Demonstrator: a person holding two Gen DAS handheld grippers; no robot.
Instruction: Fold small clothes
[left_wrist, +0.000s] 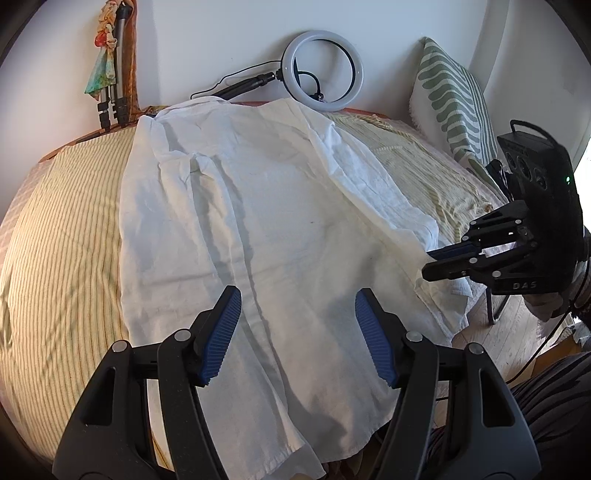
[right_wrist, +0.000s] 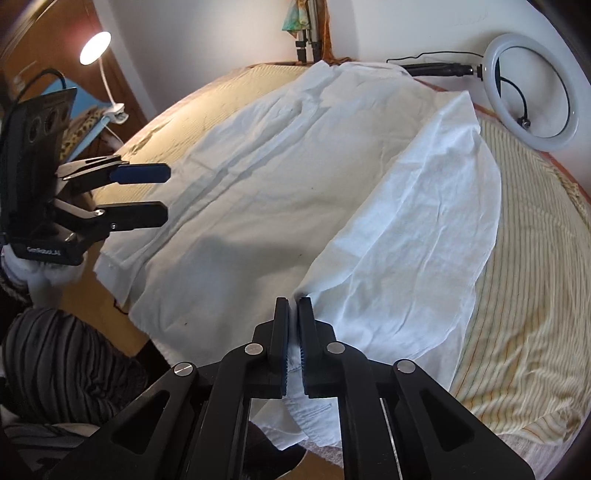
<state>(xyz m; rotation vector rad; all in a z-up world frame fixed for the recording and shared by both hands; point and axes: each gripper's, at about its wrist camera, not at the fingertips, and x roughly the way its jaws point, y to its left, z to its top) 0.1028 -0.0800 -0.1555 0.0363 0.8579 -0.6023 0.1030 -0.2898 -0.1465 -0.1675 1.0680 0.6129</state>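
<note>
A white shirt (left_wrist: 258, 221) lies spread on the striped bed, its right side folded over toward the middle (right_wrist: 413, 236). My left gripper (left_wrist: 297, 295) is open and empty, hovering just above the shirt's near hem; it also shows in the right wrist view (right_wrist: 166, 194), open. My right gripper (right_wrist: 293, 306) is shut on the shirt's cloth at the near right edge of the folded part. In the left wrist view it (left_wrist: 430, 264) sits at the shirt's right edge.
A yellow striped bedspread (left_wrist: 62, 236) covers the bed. A ring light (left_wrist: 324, 70) lies at the far edge by the wall, a green patterned pillow (left_wrist: 454, 99) at far right. A lit lamp (right_wrist: 95, 47) stands at left. The bed's near edge drops to the wooden floor (left_wrist: 480, 332).
</note>
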